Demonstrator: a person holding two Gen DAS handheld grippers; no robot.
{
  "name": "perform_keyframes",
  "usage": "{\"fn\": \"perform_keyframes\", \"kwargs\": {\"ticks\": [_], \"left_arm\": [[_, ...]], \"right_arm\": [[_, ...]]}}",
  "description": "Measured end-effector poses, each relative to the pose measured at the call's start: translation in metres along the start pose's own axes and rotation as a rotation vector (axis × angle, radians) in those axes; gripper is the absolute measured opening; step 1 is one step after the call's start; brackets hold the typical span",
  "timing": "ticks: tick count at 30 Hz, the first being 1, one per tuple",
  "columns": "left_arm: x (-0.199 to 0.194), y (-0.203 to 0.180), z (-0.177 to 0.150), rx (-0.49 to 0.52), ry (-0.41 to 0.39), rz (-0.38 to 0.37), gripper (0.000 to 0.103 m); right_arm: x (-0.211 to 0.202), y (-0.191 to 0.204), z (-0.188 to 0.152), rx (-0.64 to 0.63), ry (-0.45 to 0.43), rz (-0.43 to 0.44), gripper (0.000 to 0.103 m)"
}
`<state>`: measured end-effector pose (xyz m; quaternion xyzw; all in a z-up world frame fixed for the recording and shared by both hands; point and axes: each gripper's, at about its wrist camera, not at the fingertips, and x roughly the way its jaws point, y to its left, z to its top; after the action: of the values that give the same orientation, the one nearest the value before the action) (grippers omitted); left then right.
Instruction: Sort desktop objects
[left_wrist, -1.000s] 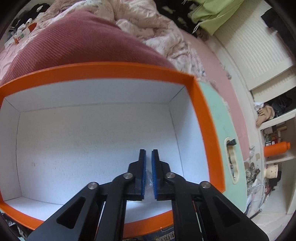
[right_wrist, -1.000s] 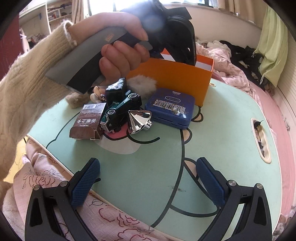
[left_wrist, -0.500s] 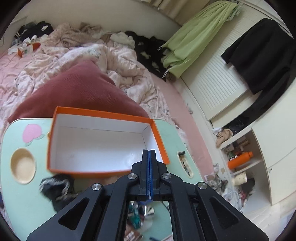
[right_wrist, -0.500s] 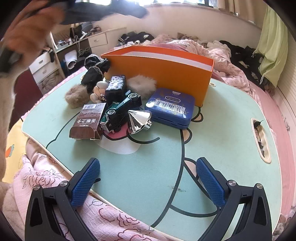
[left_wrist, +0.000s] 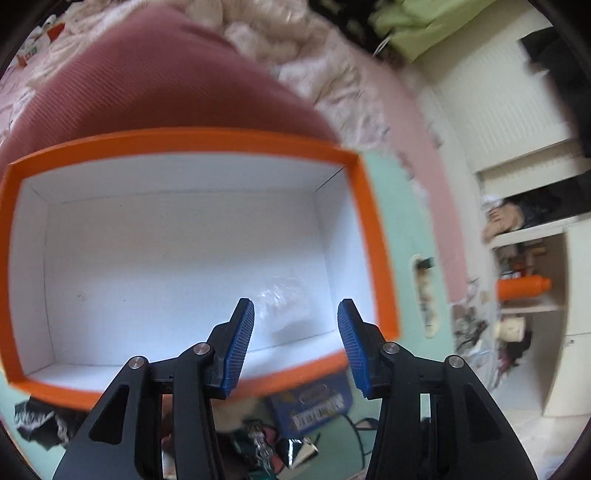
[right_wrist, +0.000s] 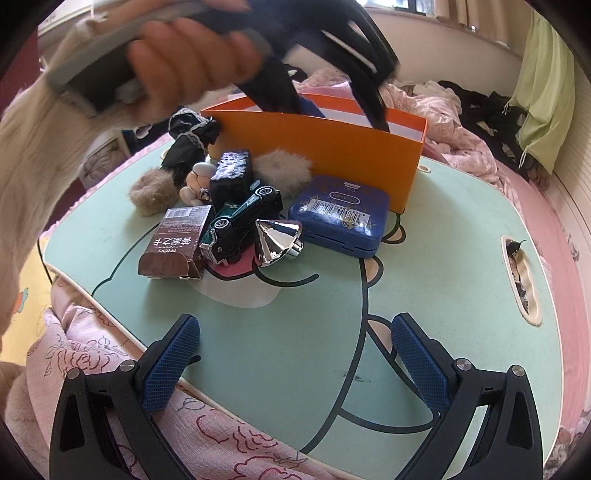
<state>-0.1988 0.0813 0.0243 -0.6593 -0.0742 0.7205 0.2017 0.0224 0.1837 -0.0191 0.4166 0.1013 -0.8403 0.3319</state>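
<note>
My left gripper (left_wrist: 295, 306) hangs over the orange box (left_wrist: 373, 236), its jaws opening. A small clear crinkly thing (left_wrist: 284, 299) lies on the white box floor below the gap, free of the blue pads. In the right wrist view a hand (right_wrist: 192, 66) holds that gripper, whose fingers dip behind the orange box (right_wrist: 325, 147) wall. My right gripper (right_wrist: 293, 328) stands open and empty over the near edge of the green table (right_wrist: 443, 258). In front of the box lie a blue tin (right_wrist: 340, 218), a toy car (right_wrist: 240, 221), a silver cone (right_wrist: 277, 240) and a brown carton (right_wrist: 177, 243).
Two furry scrunchies (right_wrist: 282, 171) (right_wrist: 151, 188), a dark wrapped block (right_wrist: 231, 173), a small white figure (right_wrist: 197, 181) and black lace cloth (right_wrist: 188, 136) crowd the box's front left. A handle slot (right_wrist: 521, 280) is cut at the table's right. Bedding surrounds the table.
The left gripper, shut inside the box on a clear thing, rose high above it, then dropped back over the box with jaws apart; the clear thing lies loose. The right gripper kept still.
</note>
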Motion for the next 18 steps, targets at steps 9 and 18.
{"fn": "perform_keyframes", "kwargs": {"ticks": [9,18], "left_arm": [[0.009,0.012,-0.003,-0.002,-0.045,0.003,0.029],[-0.095,0.002,-0.069,0.100,-0.375,-0.181,0.030]], "right_arm": [[0.001,-0.002,0.002,0.005,-0.001,0.000,0.103],[0.001,-0.003,0.002,0.007,-0.002,-0.001,0.103]]}}
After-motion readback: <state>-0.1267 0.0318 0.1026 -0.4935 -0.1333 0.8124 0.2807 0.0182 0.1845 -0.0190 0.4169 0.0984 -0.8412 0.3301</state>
